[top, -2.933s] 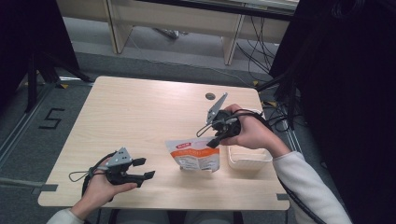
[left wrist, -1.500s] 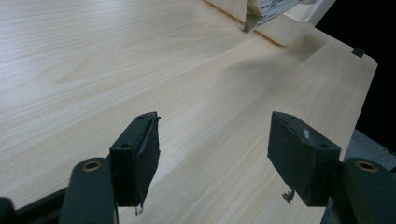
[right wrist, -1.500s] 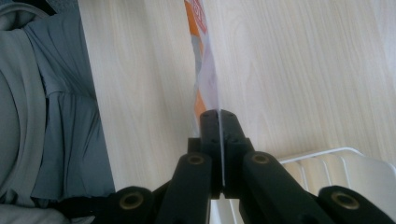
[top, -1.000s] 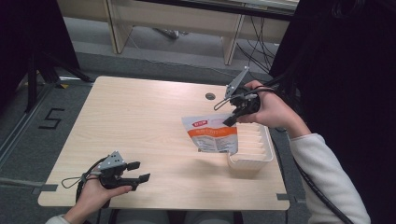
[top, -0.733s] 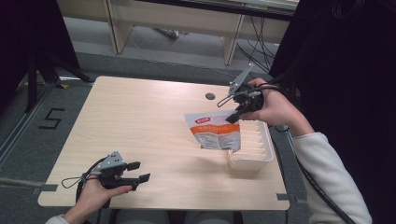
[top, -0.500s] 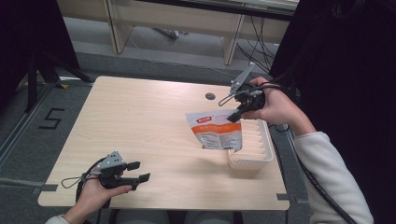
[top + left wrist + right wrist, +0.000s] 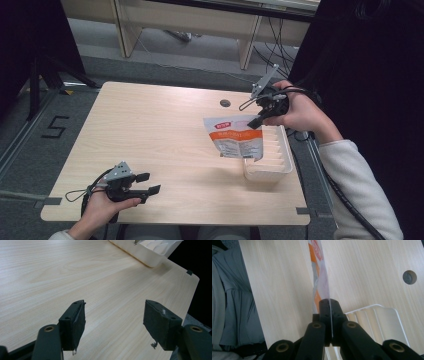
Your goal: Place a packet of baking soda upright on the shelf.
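right gripper (image 7: 253, 121) raised, jaws pinching pouch (image 7: 235, 137) over tray (image 7: 280, 170).

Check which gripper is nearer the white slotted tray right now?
Right. The right gripper hangs beside the white slotted tray, its fingers shut on the orange and white pouch at the tray's far end. The left gripper rests open across the table.

Pouch (image 7: 235, 136) white-orange, maybe grey print; tray (image 7: 270, 169) white.
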`<state>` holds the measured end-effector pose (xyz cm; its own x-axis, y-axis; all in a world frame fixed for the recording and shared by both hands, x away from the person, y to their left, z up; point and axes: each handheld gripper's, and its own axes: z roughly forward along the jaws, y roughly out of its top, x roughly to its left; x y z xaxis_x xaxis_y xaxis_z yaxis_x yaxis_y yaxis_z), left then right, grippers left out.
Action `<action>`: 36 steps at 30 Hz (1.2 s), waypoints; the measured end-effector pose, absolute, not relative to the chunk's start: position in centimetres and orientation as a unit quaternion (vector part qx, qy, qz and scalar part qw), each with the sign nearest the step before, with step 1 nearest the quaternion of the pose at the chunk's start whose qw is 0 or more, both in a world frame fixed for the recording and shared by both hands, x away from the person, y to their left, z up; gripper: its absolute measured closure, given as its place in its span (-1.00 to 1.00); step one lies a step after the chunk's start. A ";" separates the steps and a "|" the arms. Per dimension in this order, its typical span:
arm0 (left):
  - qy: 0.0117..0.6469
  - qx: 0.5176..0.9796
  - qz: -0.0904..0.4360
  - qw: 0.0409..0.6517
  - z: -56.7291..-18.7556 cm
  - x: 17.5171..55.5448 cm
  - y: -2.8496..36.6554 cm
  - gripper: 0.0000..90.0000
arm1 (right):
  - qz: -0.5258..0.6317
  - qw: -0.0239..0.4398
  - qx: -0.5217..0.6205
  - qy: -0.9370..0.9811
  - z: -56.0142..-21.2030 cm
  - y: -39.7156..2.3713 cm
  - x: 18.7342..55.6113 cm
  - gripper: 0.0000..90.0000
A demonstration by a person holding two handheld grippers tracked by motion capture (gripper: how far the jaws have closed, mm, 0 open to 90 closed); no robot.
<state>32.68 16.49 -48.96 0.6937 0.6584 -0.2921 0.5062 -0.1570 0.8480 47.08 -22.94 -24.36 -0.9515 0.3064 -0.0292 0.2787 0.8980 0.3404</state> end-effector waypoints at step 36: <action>0.385 0.755 0.069 0.526 -49.0 32.8 16.6 -0.26 | 0.165 0.064 0.189 0.966 -23.3 -26.5 48.5 1.00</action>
